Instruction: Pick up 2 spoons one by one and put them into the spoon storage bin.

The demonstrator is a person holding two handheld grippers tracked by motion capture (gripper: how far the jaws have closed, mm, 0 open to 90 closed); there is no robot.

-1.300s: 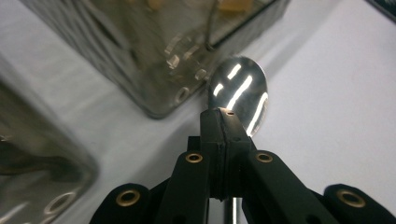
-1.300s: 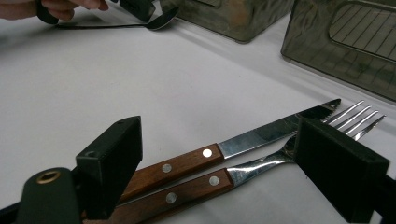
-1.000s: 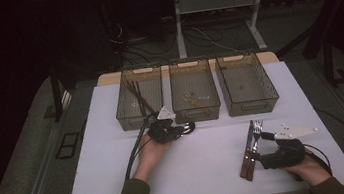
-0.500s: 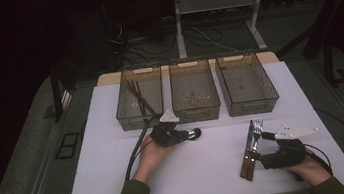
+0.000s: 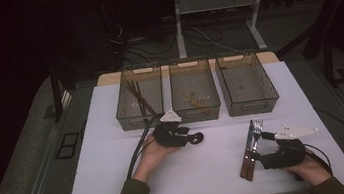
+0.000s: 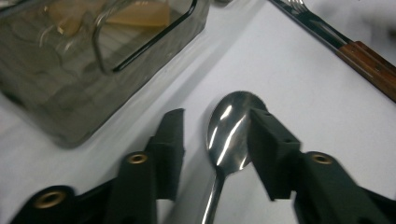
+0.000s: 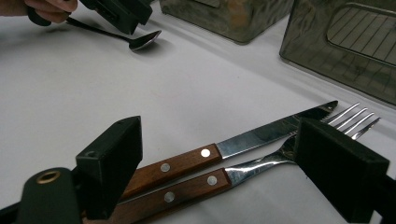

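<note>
Opening its jaws, left gripper (image 6: pixel 215 140) straddling a spoon (image 6: pixel 229 130) (unpinched), right gripper (image 7: pixel 219 163) gaping over knife (image 7: pixel 243 142) and fork (image 7: pixel 261 168).

- The spoon (image 6: pixel 227 133) runs off the bottom edge of my left gripper view, so its handle's end is cut off, and my right-hand pad covers one side of the bowl.
- In my right gripper view, the wooden handles of the knife (image 7: pixel 243 144) and fork (image 7: pixel 261 165) pass behind my near pad (their butts are hidden).
- From the high view, the small bits in the middle bin (image 5: pixel 197 111) are too tiny for me to identify.
</note>
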